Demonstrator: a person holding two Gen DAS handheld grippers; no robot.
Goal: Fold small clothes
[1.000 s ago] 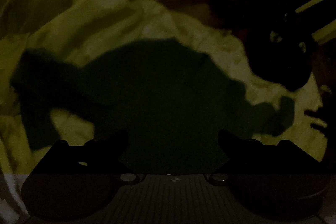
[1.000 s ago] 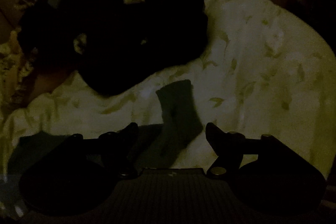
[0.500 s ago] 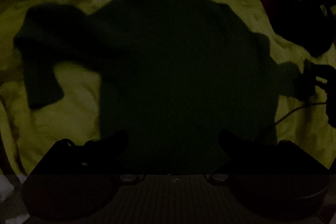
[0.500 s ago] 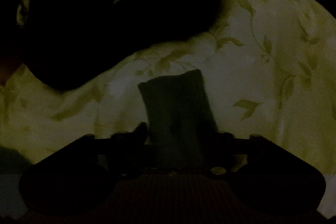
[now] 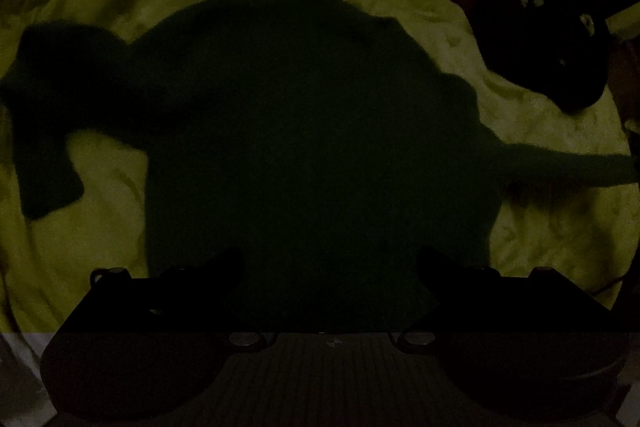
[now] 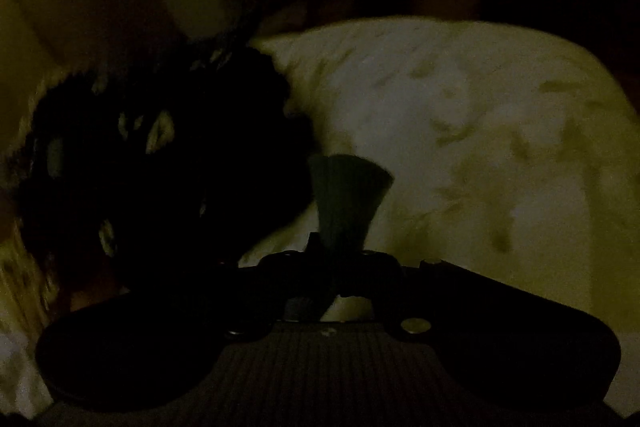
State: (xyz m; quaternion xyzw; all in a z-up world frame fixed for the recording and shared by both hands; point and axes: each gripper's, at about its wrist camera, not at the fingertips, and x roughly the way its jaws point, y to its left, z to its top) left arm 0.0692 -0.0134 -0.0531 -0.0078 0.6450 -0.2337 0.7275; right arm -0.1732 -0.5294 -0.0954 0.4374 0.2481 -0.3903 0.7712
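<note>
Right tool (image 6: 340, 259) apparently pinches sleeve cuff (image 6: 348, 195).

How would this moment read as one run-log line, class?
stage: grasp sleeve | right hand-held gripper: shut on sleeve cuff | left hand-held gripper: open above dark green sweater | surface: leaf-print bedsheet

No text, label, brand, number or sign can be read in either dim view.

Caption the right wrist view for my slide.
Right gripper shut on the dark green garment's cuff, above the leaf-print bedding.
</note>
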